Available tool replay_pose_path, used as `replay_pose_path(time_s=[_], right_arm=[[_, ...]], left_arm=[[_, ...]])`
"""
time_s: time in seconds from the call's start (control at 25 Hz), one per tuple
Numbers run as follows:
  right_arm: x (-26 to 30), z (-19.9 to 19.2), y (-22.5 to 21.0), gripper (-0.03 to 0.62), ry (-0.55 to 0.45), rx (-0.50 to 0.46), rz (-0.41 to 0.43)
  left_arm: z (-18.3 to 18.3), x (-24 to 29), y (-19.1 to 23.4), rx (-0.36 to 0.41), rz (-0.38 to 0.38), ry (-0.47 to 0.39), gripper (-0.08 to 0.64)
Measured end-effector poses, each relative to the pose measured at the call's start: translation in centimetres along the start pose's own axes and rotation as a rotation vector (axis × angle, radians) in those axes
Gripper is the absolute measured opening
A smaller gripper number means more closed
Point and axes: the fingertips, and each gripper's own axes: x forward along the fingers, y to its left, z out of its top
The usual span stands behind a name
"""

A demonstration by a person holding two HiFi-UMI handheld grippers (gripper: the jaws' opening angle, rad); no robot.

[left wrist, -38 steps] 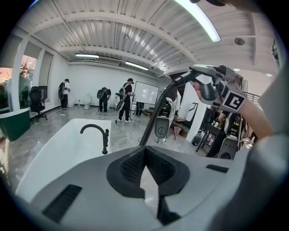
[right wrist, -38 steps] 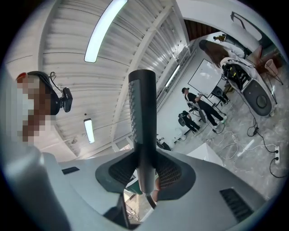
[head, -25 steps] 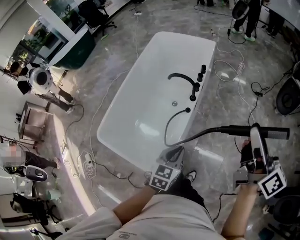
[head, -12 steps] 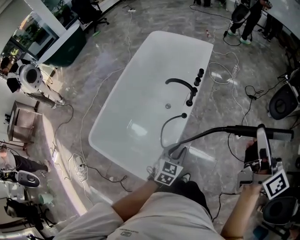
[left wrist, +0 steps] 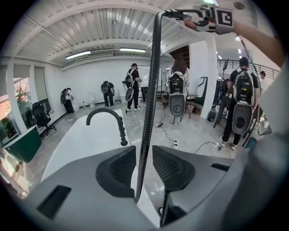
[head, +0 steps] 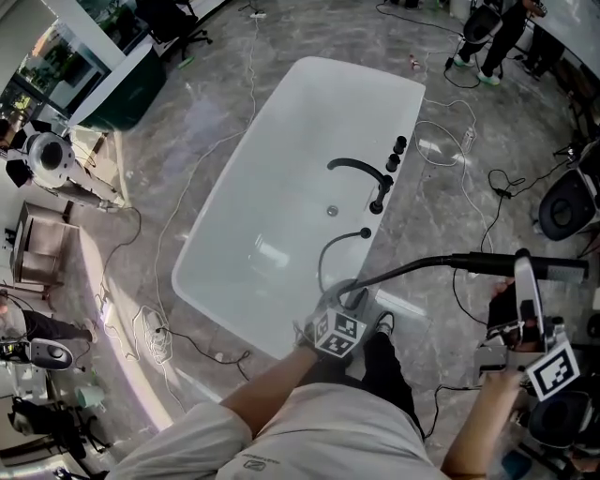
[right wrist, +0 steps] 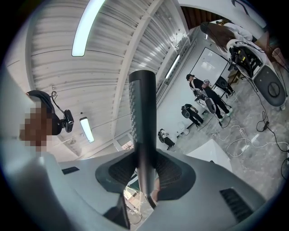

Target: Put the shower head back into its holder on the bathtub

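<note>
The white bathtub (head: 272,141) lies ahead of me, with a black faucet (head: 358,167) and black fittings (head: 382,199) along its right rim. A black hose (head: 403,272) leaves the rim, loops down and runs right to the black shower head (head: 534,269). My right gripper (head: 518,272) is shut on the shower head's handle (right wrist: 142,103), well to the right of the tub, over the floor. My left gripper (head: 349,298) sits at the tub's near right corner. The hose (left wrist: 151,90) passes between its jaws with a small gap on each side, so this gripper (left wrist: 143,155) stands open.
Cables (head: 459,141) trail over the grey marble floor on both sides of the tub. A round black device (head: 565,202) stands at the right. People (head: 492,28) stand at the far end. Camera gear (head: 47,155) sits at the left.
My left gripper has moved forward to the tub's corner, and the hose now runs between its jaws. The right gripper keeps its hold on the shower head in about the same place.
</note>
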Motion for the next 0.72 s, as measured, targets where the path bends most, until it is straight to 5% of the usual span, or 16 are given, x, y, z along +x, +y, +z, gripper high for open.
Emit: replay_pose_path(time_s=[0.4,0.72], right_arm=[[1.3,1.8,-1.3,0.141,0.015,0.009,0.026],[1.0,2.9,-1.2,0.141,0.011,0.002,0.026]], left_arm=[[-3.2,3.6,0.9,-0.029,0.034,0.110,0.097],[-3.6,5.6,1.1,-0.020,0.026,0.116,0.097]])
